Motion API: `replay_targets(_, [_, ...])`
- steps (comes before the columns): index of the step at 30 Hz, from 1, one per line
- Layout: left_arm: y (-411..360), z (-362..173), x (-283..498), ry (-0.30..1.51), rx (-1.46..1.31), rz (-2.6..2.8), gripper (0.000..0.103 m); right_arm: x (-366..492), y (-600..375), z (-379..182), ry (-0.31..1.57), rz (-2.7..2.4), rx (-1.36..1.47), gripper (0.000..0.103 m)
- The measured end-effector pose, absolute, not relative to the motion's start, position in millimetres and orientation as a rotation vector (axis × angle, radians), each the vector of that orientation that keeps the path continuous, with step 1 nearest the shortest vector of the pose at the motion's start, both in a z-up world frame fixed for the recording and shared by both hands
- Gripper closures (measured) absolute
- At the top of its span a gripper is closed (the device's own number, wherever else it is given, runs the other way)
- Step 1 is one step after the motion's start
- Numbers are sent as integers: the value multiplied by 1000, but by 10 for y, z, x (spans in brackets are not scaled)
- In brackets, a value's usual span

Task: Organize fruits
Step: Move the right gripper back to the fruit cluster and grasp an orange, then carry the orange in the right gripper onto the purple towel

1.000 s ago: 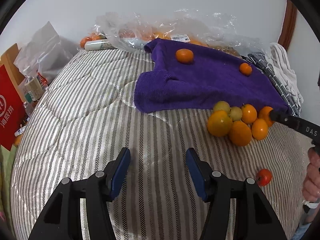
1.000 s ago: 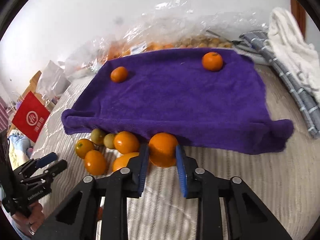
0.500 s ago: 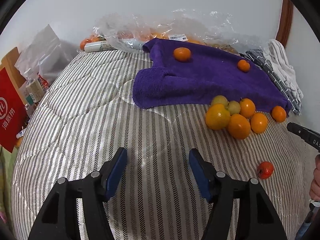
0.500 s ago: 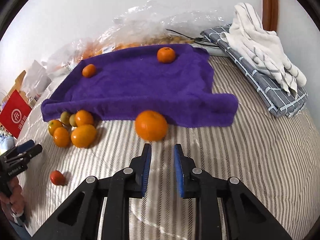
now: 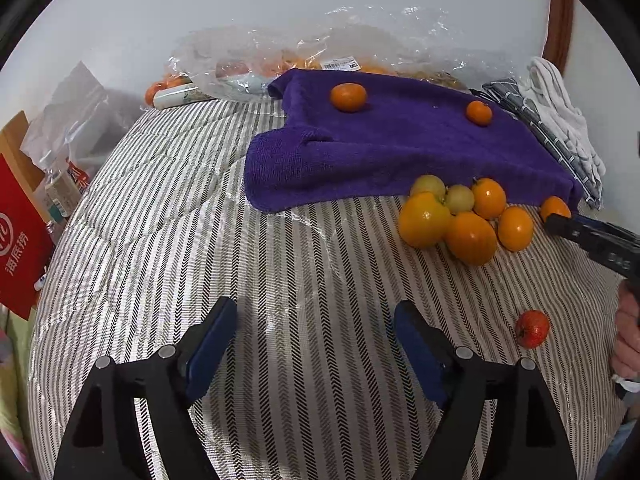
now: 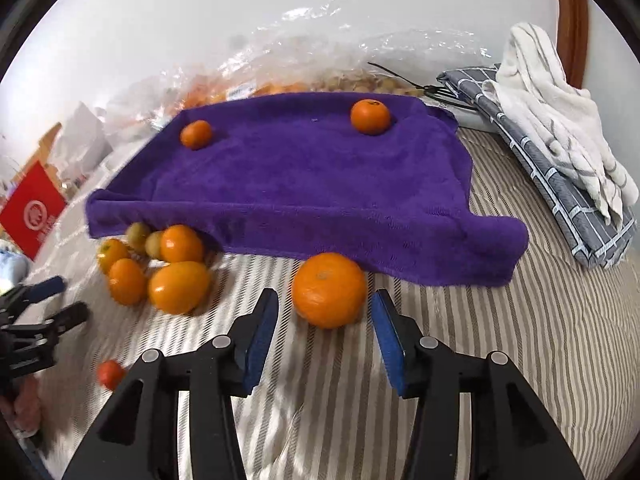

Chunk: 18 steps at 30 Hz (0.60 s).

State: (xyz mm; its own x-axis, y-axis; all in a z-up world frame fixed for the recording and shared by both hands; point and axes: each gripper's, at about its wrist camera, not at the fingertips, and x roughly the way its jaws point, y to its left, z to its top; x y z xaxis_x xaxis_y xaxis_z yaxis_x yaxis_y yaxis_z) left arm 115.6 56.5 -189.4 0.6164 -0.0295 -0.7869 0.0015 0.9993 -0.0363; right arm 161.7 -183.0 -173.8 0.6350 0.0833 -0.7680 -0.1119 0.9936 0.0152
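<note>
A purple towel [image 6: 312, 176] lies on the striped bed with two small oranges [image 6: 370, 117] [image 6: 195, 134] on it. A large orange [image 6: 329, 289] rests on the bed at the towel's front edge, just ahead of my open right gripper [image 6: 325, 320], untouched. A pile of several orange and yellow-green fruits [image 5: 460, 216] [image 6: 160, 264] sits by the towel's edge. A small red fruit [image 5: 532, 329] lies alone on the bed. My left gripper [image 5: 316, 336] is open and empty over bare bedding. The right gripper's tips [image 5: 560, 222] show beside an orange in the left wrist view.
Clear plastic bags of fruit [image 5: 320, 64] lie against the wall behind the towel. Folded grey and white cloths [image 6: 560, 148] are at the right. A red box [image 5: 20, 236] and packets stand off the bed's left side.
My right gripper let go of the large orange, pulled back shut, then opened and came close to it again. The left gripper barely moved.
</note>
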Motion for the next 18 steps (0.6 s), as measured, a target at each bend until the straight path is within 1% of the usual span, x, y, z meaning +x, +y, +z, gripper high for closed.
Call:
replay_targets(4, [578,-1888,1150,903,-45,-24,24,1688,-1855,-1778,868,101,-13,55])
replay_targets(5, [567,-1887,1148,903,-39,-22,24,1694,-1868,-1780,868,106,-4,61])
replay_targets(6, [554,-1880,1147,901,-39,-22,25,1706,-1883,-1794,877,110,4,63])
replay_targets(8, [532,-1850,1160,899,-78,-48,36,1697,-1907,-1789,874,104,12,63])
replay_targets(11, [452,-1795,1277,919,-106,-108,37,1636,-1923,-1787,873,83,-7,63])
replay_targets(15, [235,-1858,1417,915,57,-53,41,1568,-1923,-1791,870,86,-29,63])
replay_targets(18, [222,-1852,1491,915,-4,-88,42,1567,-1918,-1794,868,84,-32,63])
